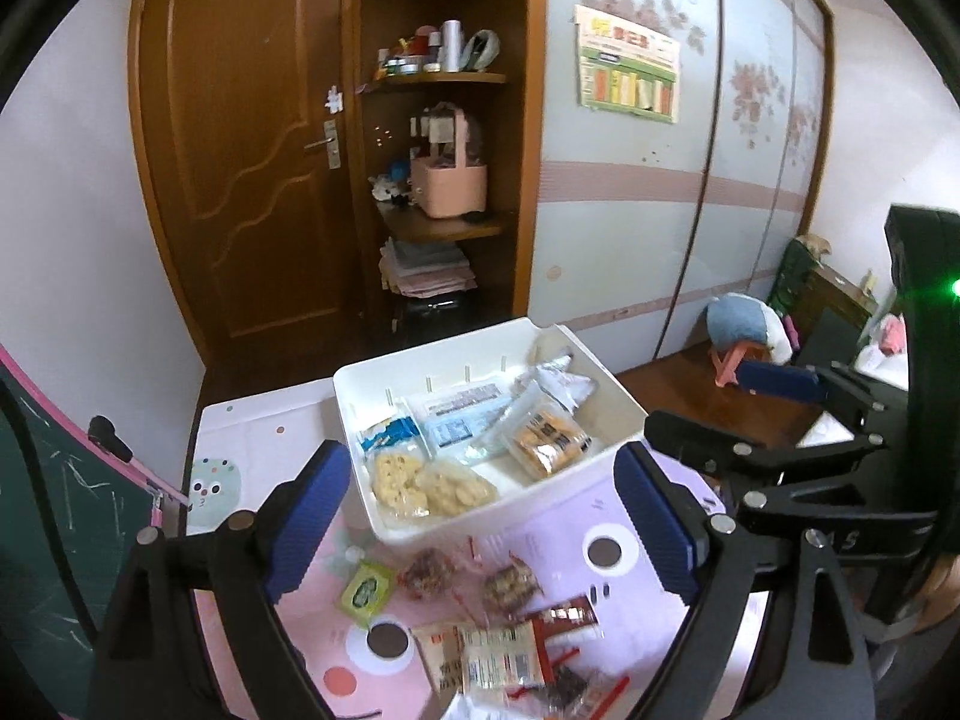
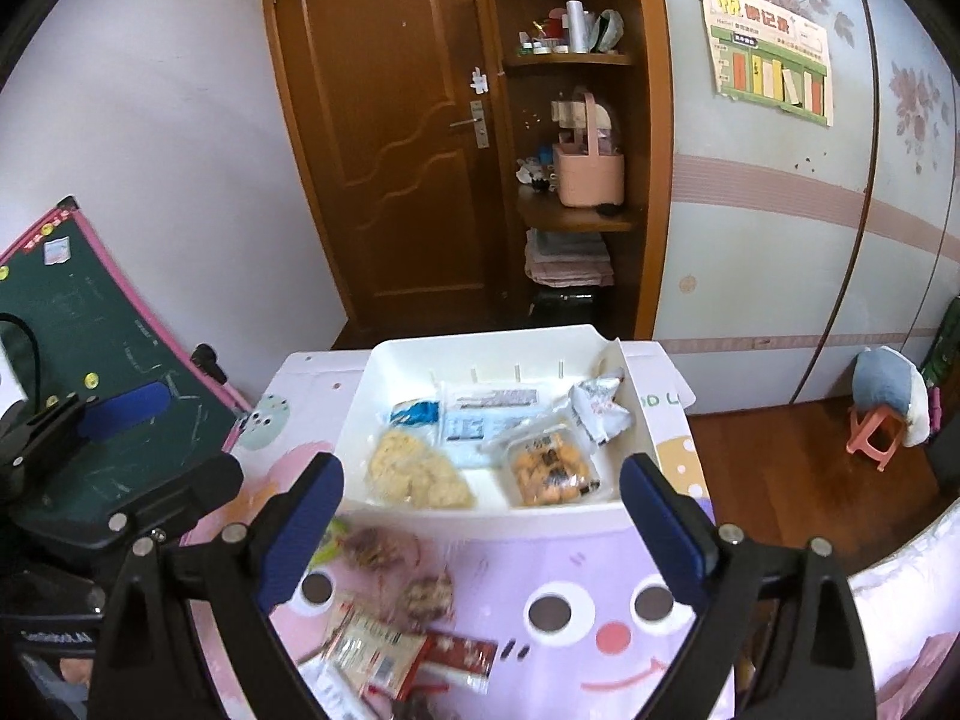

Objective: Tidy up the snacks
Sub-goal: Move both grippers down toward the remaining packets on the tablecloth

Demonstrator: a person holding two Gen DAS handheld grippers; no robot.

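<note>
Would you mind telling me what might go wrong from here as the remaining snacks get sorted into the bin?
1. The white bin sits near the table's far edge; a push could slide it off.
2. The loose packets overlap, so an open claw may grab two.
3. The claws are close and could collide.

We can read very little. On the table mat (image 2: 672, 414), at the far right past the white bin (image 2: 480, 348), stand the letters "D L". The wall poster (image 2: 771, 48) and the snack packets carry print too blurred to read.
</note>
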